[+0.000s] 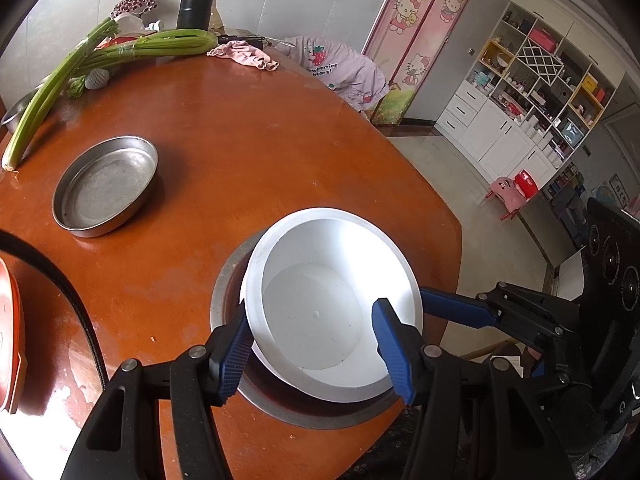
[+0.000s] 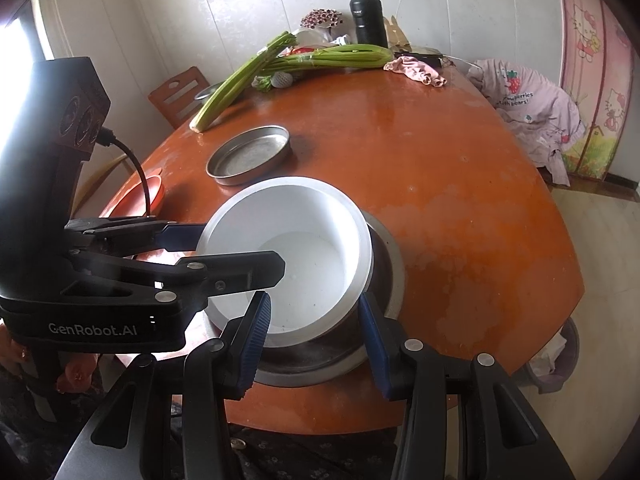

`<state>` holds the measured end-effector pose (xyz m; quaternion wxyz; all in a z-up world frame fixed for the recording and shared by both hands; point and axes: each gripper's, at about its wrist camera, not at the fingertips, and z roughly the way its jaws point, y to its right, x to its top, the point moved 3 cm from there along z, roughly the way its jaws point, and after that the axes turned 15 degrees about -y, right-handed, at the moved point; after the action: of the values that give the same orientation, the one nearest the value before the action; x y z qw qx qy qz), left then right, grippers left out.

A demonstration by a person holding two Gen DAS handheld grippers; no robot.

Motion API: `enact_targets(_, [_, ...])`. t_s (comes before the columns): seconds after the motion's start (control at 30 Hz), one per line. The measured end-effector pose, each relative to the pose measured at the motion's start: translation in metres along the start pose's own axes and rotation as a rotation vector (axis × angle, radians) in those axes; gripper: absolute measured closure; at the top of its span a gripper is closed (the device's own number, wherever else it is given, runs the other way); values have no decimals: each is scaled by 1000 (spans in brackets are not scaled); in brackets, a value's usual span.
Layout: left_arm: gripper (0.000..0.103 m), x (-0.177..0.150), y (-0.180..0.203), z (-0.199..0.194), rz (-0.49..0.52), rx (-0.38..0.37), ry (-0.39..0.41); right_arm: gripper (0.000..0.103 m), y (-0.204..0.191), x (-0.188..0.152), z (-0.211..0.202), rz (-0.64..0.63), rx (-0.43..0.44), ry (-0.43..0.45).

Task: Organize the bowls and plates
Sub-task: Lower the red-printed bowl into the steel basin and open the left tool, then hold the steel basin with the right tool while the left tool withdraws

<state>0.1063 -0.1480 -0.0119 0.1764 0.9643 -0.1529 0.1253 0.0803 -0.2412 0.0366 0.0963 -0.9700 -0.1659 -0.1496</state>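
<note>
A lived-in family home is shown: a worn orange dining table [image 1: 248, 128] strewn with celery [image 1: 120, 50] and clothing [image 1: 340, 68], cartoon-cat sliding doors [image 1: 416, 32], and white display shelving [image 1: 532, 80] filled with household items

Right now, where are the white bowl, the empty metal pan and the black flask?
white bowl [image 1: 316, 312], left wrist view, its inner bottom.
empty metal pan [image 1: 106, 188], left wrist view, its flat inner bottom.
black flask [image 2: 367, 20], right wrist view, middle of its body.
</note>
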Motion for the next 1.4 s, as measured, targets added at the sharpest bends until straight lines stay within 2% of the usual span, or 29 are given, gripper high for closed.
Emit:
enact_targets(0.9, [43, -4, -7, -8, -15, -24, 22, 55, 9, 1, -8, 38, -14, 24])
enact_targets(0.97, [43, -4, -8, -10, -17, -30, 26, 54, 9, 2, -10, 38, -23, 26])
enact_targets(1.03, [42, -4, -9, -12, -17, -36, 31, 48, 9, 3, -11, 38, -30, 28])
enact_targets(1.4, [42, -8, -31, -28, -54, -59, 75, 43, -1, 17, -12, 18, -85, 34])
